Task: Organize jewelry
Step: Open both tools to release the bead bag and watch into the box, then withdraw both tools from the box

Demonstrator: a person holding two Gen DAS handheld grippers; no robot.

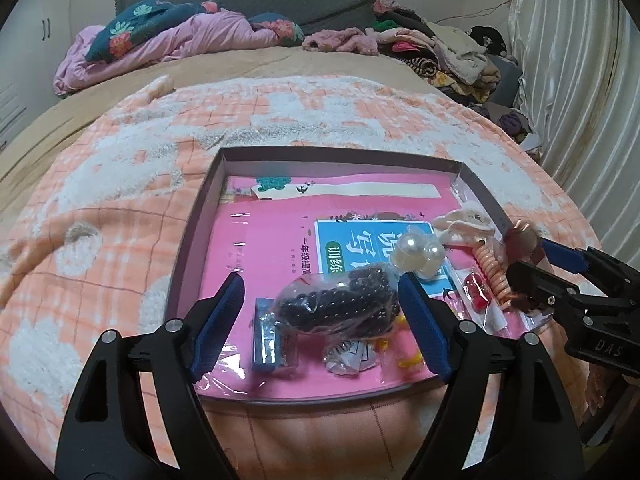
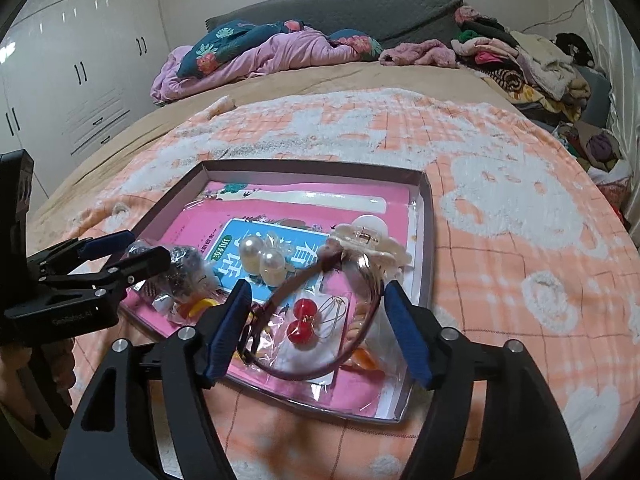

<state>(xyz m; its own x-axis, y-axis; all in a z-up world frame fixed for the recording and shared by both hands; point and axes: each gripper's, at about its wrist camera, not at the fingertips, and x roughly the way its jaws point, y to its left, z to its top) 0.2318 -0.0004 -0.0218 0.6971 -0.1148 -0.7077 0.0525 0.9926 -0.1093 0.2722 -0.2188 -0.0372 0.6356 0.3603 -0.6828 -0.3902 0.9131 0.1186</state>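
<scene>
A shallow box [image 1: 192, 216] [image 2: 428, 216] lined with a pink booklet sits on the bed and holds the jewelry. My left gripper [image 1: 320, 312] is open, its fingers on either side of a clear bag of black beads [image 1: 340, 304] [image 2: 184, 264], not gripping it. My right gripper [image 2: 316, 312] [image 1: 532, 264] is open around a brown headband [image 2: 360, 284] that arches over bagged red cherry earrings [image 2: 302, 322]. Big pearl pieces [image 1: 418, 256] [image 2: 262, 258], a cream hair claw [image 2: 368, 244] [image 1: 468, 220] and an orange coil tie [image 1: 494, 272] lie between.
A blue packet [image 1: 268, 340] and yellow pieces [image 1: 408, 356] lie in the box's near part. The box rests on an orange and white blanket [image 2: 500, 200]. Bedding [image 1: 160, 36] and piled clothes [image 1: 440, 52] lie at the bed's far end. Curtains [image 1: 580, 80] hang at right; wardrobes [image 2: 80, 60] stand at left.
</scene>
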